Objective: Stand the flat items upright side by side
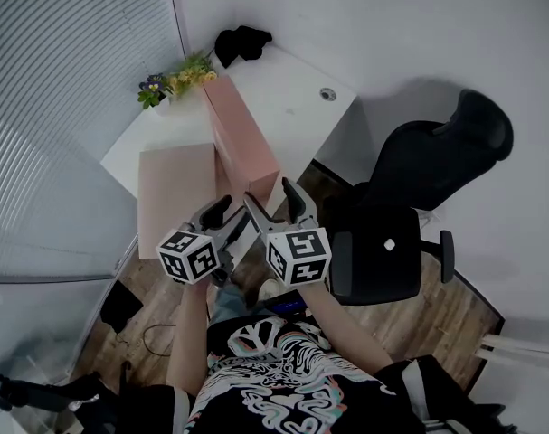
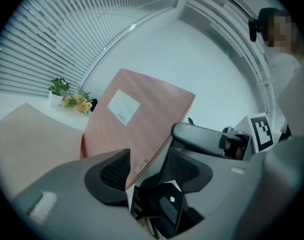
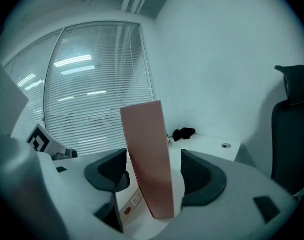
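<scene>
Pink file (image 1: 242, 143) stands upright on the white desk (image 1: 297, 98), about mid-desk, one end toward the person. Tan folder (image 1: 175, 202) lies flat just beside it on the left. Touching or a hair apart, can't tell. My read: one up, one to go.

Right gripper (image 3: 154, 171): jaws wide and straddling the near end of the pink file, with a gap showing on both sides. Pads aren't pressing, so it holds nothing.

Left gripper (image 2: 144, 169): jaws apart too. The file's lower near corner sits just by one pad and the other pad is well clear. No grip there either. The file looks to be standing on its own.

Step in hand, as I judge it: clear the pink file cleanly, then go for the tan one.

How to do it well:
- Back the right gripper straight out along the file's line with no sideways drift. The file is tall on a narrow base, so a brush from either pad could tip it.
- Move the left gripper away from that corner, not across it.
- The tan folder lies flat, so take it by the near edge. Whether that edge overhangs the desk I can't confirm.
- Swing the folder up on its long edge toward the pink file and use the file as a backstop.
- Ease it on gently, then square the faces parallel.
- Keep the swing clear of the flowers (image 1: 176, 81) at the far corner.
</scene>
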A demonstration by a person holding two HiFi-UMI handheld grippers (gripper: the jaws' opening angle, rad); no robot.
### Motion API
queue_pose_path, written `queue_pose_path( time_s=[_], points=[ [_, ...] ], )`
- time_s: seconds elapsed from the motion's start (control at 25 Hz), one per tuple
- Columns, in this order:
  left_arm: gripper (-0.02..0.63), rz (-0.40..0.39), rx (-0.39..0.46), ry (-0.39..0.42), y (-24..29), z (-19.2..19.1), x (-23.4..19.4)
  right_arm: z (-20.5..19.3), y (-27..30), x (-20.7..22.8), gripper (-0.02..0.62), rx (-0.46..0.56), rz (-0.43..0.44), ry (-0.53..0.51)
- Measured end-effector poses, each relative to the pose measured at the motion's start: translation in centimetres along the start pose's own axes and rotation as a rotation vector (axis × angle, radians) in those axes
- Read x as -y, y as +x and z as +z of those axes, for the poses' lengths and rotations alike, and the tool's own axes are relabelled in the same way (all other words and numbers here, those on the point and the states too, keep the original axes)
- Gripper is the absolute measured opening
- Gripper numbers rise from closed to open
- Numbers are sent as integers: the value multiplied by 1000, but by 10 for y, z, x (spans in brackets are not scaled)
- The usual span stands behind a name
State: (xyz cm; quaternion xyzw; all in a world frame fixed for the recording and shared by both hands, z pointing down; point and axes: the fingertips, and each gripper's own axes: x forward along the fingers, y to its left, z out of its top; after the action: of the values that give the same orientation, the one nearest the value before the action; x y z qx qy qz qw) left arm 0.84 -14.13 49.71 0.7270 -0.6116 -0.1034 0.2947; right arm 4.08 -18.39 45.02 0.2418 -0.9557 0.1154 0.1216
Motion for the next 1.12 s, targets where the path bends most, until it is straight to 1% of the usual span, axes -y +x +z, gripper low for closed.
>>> queue_pose_path(
  time_s=[0.24, 0.48, 0.68, 0.8, 0.96, 1.12],
  points=[
    [229, 40, 46, 2, -20, 11, 3, 10, -31, -6, 318, 74, 14, 44],
    [229, 141, 99, 12, -52, 20, -10, 15, -52, -27, 314, 140, 80, 53],
    [229, 239, 143, -25, -87, 20, -36, 0, -53, -55, 305, 113, 159, 58],
    [229, 279, 149, -42, -103, 18, -54, -5, -44, -71, 305, 91, 201, 60],
    [229, 306, 119, -65, -122, 8, -81, -18, -28, -87, 302, 35, 197, 63],
    [229, 353, 104, -105, -154, -1, -117, -36, -11, -108, 299, -36, 187, 54]
  ],
)
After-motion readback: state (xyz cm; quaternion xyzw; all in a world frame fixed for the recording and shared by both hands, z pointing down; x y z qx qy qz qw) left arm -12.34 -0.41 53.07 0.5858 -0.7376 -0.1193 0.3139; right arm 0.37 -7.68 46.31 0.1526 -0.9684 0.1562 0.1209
